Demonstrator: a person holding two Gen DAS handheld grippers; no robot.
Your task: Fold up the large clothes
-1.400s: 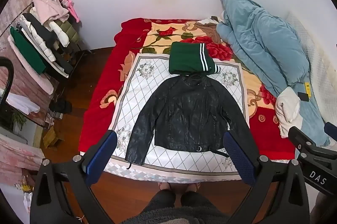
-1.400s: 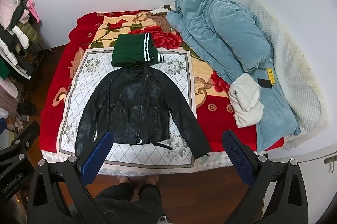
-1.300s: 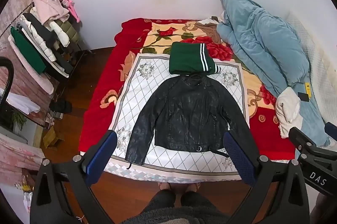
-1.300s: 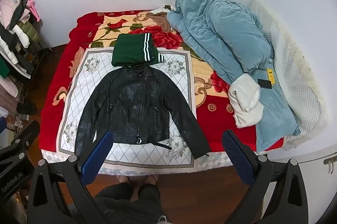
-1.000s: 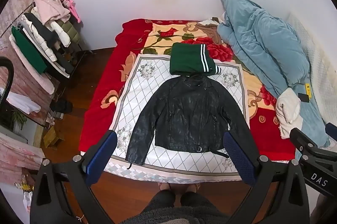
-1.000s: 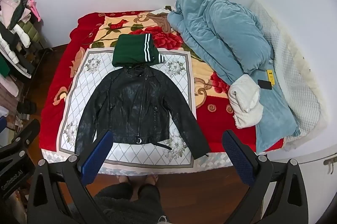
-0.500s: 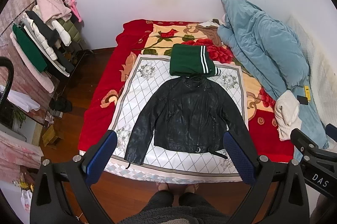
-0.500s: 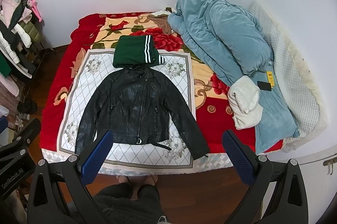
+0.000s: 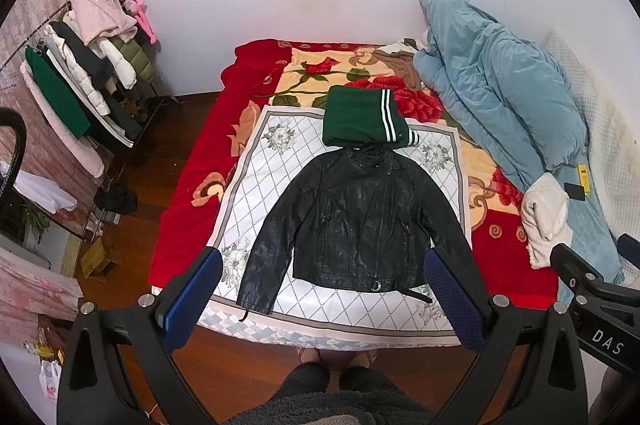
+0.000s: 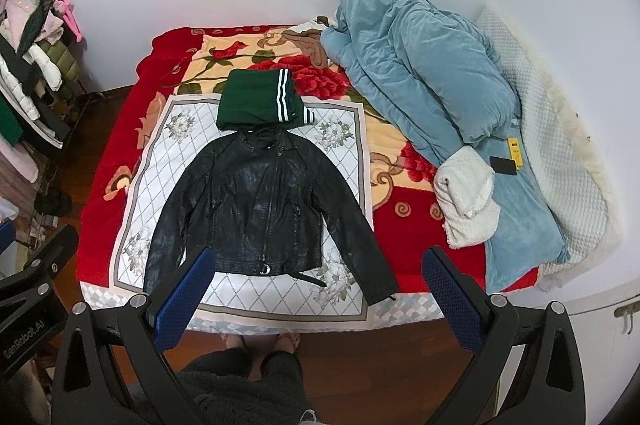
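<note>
**Operator:** Where is the jacket (image 9: 356, 221), and what are the grippers doing?

**Technician:** The jacket lies face up and spread flat on the white cloth (image 9: 260, 169) over the bed (image 9: 188, 185), beyond the fingertips of both tools and well apart from them. The left gripper (image 9: 320, 301) is spread wide and holds nothing; in its view the left sleeve (image 9: 268, 257) ends just past the left finger (image 9: 192, 293). The right gripper (image 10: 316, 299) is likewise wide apart and empty; the right sleeve (image 10: 360, 257) runs out between its two fingers, nearer the right one.

**Operator:** How will the material handle?

**Technician:** Judging by its sheen and creases, it is leather or imitation leather: probably heavier than knitwear, moderately stiff, and smooth enough to slip between the pads. Expect it to hold a crease poorly and spring back at the shoulders.

**Operator:** Recommended hold points?

**Technician:** Take each sleeve at the cuff, where the edge is doubled and gives the pads something to bite. For the body fold, take the hem corners, clear of the buckle (image 10: 265, 269) and loose strap (image 10: 308, 277) at the hem. Avoid the centre panel; it offers no edge.

**Operator:** Anything nearby to watch?

**Technician:** The folded green garment (image 9: 362, 123) touches the collar on the far side from the fingers. Dragging the jacket could disturb it.
</note>
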